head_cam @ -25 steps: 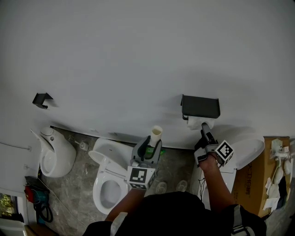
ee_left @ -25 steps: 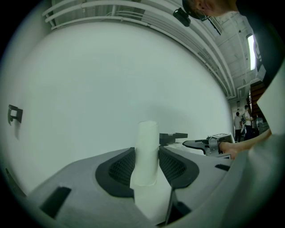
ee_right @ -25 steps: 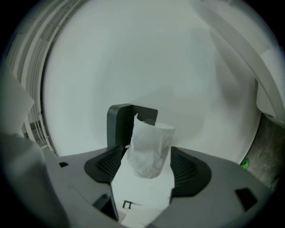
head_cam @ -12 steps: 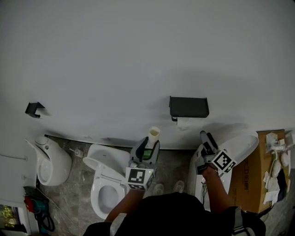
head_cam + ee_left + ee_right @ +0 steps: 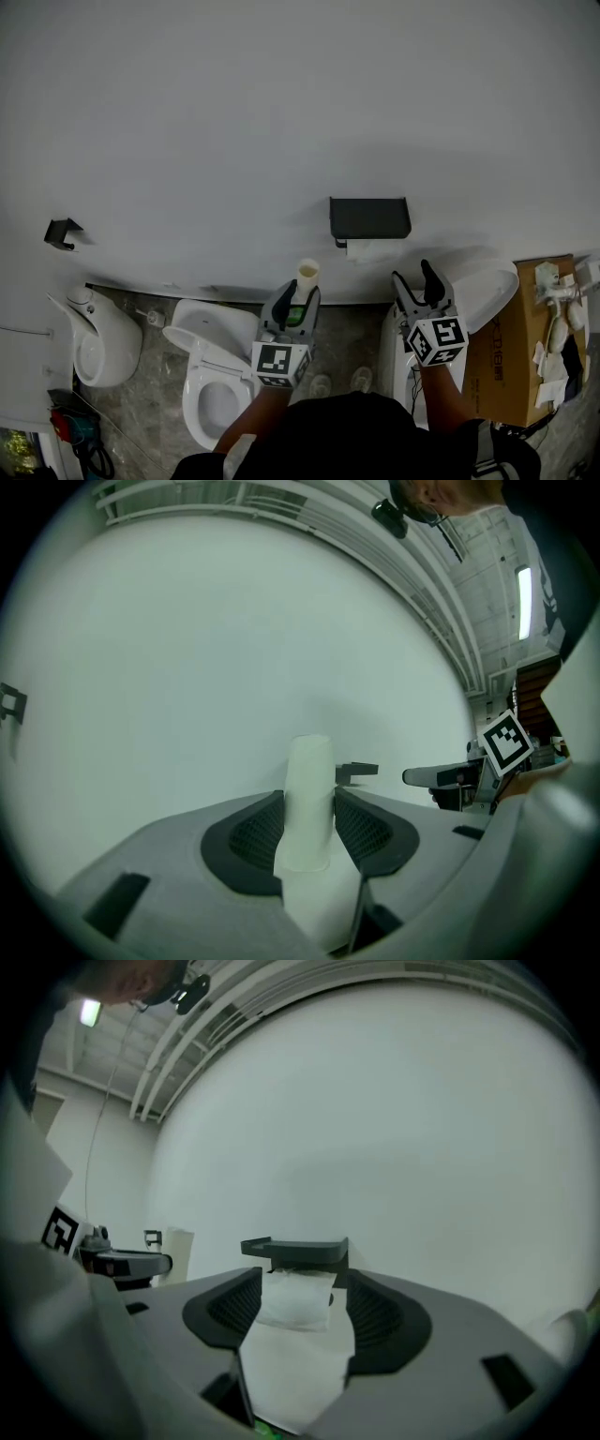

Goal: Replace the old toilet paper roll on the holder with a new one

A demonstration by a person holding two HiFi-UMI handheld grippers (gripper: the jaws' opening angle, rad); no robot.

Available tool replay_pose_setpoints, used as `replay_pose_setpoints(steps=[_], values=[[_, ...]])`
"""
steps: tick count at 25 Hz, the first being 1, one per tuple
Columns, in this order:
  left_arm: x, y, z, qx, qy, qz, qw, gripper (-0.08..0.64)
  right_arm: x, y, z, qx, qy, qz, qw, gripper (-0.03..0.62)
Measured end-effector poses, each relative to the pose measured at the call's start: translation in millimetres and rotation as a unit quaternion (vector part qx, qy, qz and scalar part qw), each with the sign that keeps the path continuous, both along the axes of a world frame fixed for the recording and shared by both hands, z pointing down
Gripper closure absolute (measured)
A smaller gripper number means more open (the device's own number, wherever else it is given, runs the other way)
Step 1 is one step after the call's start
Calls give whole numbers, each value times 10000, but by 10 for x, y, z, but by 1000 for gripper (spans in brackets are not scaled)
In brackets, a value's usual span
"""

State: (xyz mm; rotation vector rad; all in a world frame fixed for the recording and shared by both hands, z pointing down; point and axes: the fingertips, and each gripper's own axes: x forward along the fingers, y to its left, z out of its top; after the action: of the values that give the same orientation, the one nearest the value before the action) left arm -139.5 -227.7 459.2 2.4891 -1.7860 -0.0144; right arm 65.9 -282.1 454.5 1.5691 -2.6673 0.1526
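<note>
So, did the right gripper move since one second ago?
Yes. The right gripper was at the paper under the black holder; now it stands lower and right of the holder, apart from it.

Right gripper (image 5: 302, 1286): jaws apart, nothing clamped between them. Beyond them, on the white wall (image 5: 394, 1119): black holder (image 5: 295, 1248) with a white paper roll (image 5: 295, 1303) hanging under it. Far left: left gripper (image 5: 141, 1263), a pale tube (image 5: 175, 1244) at its tip.
</note>
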Motion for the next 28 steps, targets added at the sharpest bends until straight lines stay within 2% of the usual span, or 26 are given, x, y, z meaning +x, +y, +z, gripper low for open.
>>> replay_pose_setpoints(steps=[3,12,15,22,28], values=[[13,1,-32,20,8,-2,10000,396,-8,40,-83,233,292,38,9993,379],[23,3,-22,-54,-1,-55,10000,396,45,51,-272,673,366,147,9970,567],[22,-3,-34,-4,-23,-70,10000,396,49,58,-328,802,458,182,9956,587],[79,-59,-83,71,24,-77,9999,396,55,33,-339,829,695,151,9940,591],[131,-80,-34,-85,13,-43,10000,396,84,8,-370,930,940,184,9910,591]])
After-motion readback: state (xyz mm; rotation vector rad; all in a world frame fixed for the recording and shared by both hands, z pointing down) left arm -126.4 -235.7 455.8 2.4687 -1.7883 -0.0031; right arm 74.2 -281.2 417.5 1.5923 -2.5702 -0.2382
